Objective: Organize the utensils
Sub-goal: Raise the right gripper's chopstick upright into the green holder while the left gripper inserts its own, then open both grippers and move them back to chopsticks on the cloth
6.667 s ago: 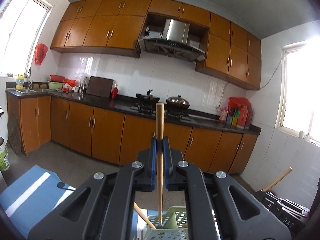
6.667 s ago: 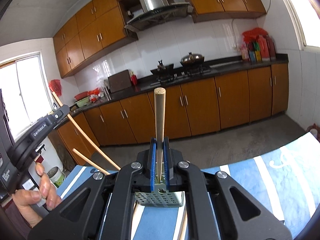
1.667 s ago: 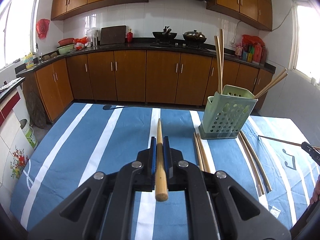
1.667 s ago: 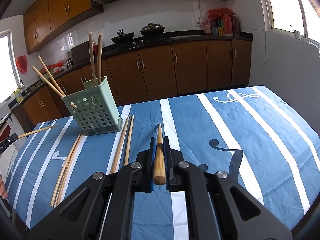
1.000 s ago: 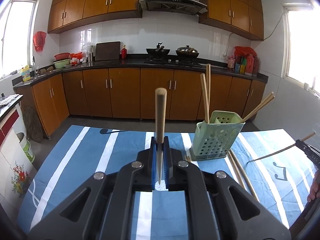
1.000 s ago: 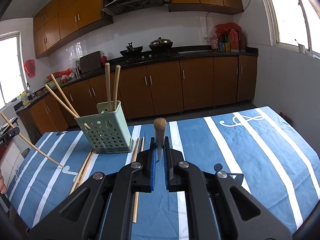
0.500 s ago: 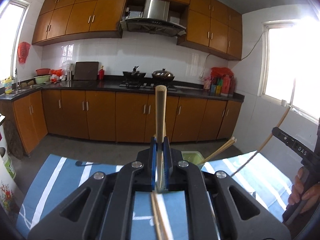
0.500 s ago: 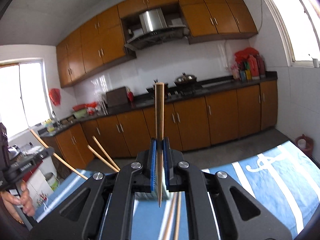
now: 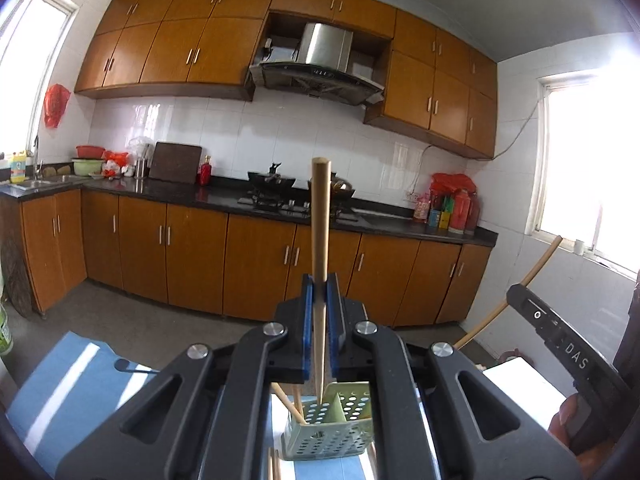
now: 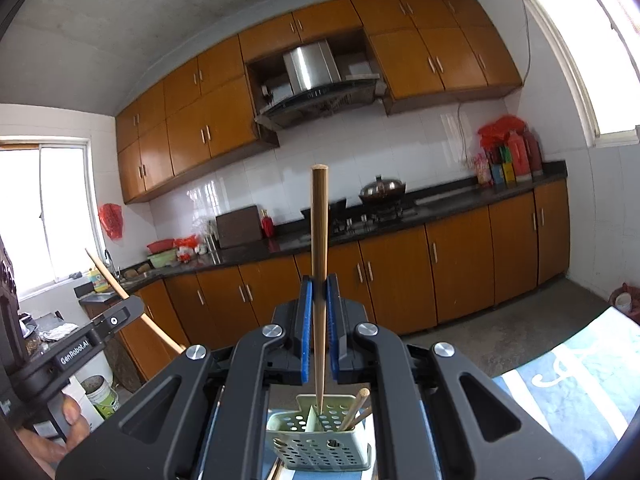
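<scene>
My left gripper [image 9: 319, 292] is shut on a wooden chopstick [image 9: 321, 232] held upright, its thin tip just above the pale green perforated utensil holder [image 9: 332, 436] below. My right gripper [image 10: 318, 294] is shut on another wooden chopstick [image 10: 319, 240], also upright, tip down over the same holder [image 10: 320, 440]. Chopsticks [image 10: 356, 406] stand in the holder's right compartment. The right gripper body [image 9: 560, 340] with its chopstick shows at the right of the left wrist view; the left gripper body [image 10: 76, 344] shows at the left of the right wrist view.
The holder stands on a blue and white striped tablecloth [image 10: 568, 392]. Loose chopsticks [image 9: 272, 468] lie on the cloth beside the holder. Kitchen cabinets and a counter [image 9: 192, 196] run along the far wall, well beyond the table.
Both grippers picked a chopstick off the cloth, turned it upright and rose. They have moved over the holder, with the tips now pointing down into it.
</scene>
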The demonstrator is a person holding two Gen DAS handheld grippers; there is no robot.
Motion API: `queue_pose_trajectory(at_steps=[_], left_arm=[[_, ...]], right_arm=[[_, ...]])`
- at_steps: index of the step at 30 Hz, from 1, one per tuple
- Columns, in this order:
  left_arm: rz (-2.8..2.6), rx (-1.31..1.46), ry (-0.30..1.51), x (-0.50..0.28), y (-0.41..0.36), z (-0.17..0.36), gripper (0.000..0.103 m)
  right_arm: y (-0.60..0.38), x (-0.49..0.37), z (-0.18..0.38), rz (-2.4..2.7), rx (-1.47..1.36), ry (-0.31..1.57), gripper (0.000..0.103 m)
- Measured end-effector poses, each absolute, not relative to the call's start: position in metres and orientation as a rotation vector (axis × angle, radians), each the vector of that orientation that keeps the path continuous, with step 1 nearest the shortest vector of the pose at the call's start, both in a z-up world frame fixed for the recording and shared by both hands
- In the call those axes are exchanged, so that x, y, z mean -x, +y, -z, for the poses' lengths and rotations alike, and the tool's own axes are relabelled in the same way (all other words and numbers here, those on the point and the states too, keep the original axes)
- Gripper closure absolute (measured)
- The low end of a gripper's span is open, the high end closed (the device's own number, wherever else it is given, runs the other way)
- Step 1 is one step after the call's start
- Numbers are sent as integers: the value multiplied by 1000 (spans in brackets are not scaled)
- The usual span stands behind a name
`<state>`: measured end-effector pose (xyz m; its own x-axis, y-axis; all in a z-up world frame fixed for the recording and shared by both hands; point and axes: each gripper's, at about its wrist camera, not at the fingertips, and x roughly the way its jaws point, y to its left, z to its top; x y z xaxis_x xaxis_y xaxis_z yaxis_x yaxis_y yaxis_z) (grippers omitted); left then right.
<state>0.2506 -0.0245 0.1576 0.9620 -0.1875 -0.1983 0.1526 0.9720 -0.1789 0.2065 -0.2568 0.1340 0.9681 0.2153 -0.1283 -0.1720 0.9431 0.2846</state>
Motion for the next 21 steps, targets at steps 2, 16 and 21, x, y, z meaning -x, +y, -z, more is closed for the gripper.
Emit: queue_pose_trajectory(at_steps=[2,16,21], left_arm=[[174,179,240,-262,-26,-145,95],[171,204,356,-289,-15,-107,87],[160,205,334,-273,-8,-119,82]], right_arm=[[-255,-213,-126,-204,-284,192,95],[-251,-223,-99,-209,-278,313,95],[-261,-206,-107,-186,-287,297,94]])
